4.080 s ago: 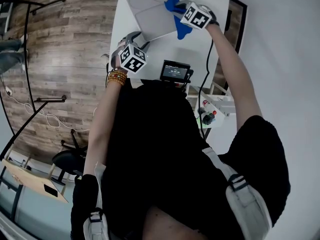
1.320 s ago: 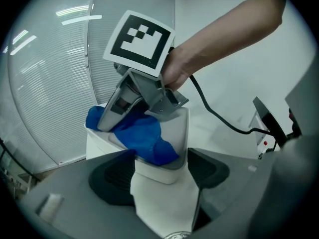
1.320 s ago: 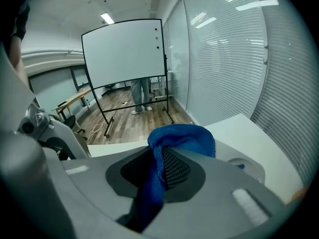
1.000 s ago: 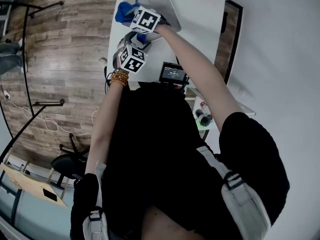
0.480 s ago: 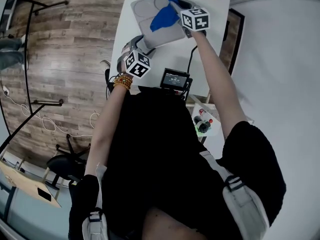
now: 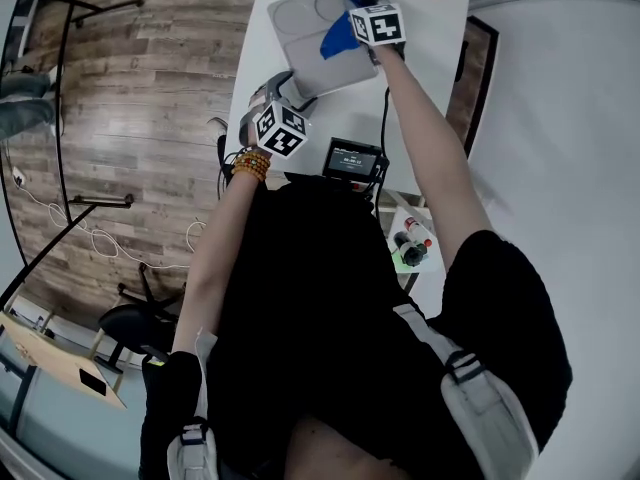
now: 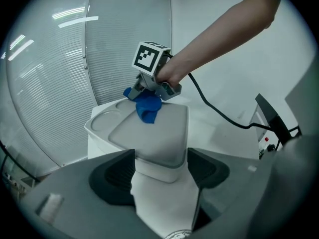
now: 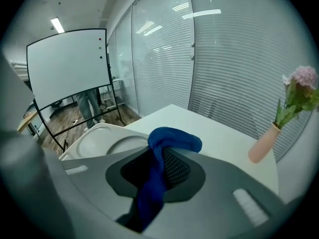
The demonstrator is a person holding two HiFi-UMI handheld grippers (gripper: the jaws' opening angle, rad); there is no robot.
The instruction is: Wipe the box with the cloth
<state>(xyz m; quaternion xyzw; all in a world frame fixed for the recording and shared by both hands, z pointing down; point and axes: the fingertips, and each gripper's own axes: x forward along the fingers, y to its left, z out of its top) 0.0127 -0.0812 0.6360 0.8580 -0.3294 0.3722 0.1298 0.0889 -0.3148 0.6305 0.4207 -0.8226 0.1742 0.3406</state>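
The box point(image 6: 305, 23) is white with a grey recessed lid and lies on the white table point(image 6: 425, 68). My left gripper point(image 6: 283, 93) is shut on the box's near corner, and in the left gripper view that corner point(image 7: 159, 151) fills the gap between the two dark fingers point(image 7: 112, 176). My right gripper point(image 6: 357, 13) is at the box's far right part, shut on the blue cloth point(image 6: 338, 34). The cloth point(image 7: 148, 108) hangs down onto the lid. In the right gripper view the cloth point(image 8: 167, 141) is bunched between the jaws, above the lid point(image 8: 102, 138).
A small screen point(image 6: 352, 158) stands at the table's near edge. A pink vase with flowers point(image 8: 264, 143) stands at the far right corner of the table. A cable point(image 7: 219, 116) trails from my right gripper. A whiteboard on a stand point(image 8: 70, 68) and a person's legs point(image 8: 92, 106) are on the wooden floor.
My right gripper has carried the cloth from the box's left side across the lid to its far right part. My left gripper has kept its hold on the near corner.
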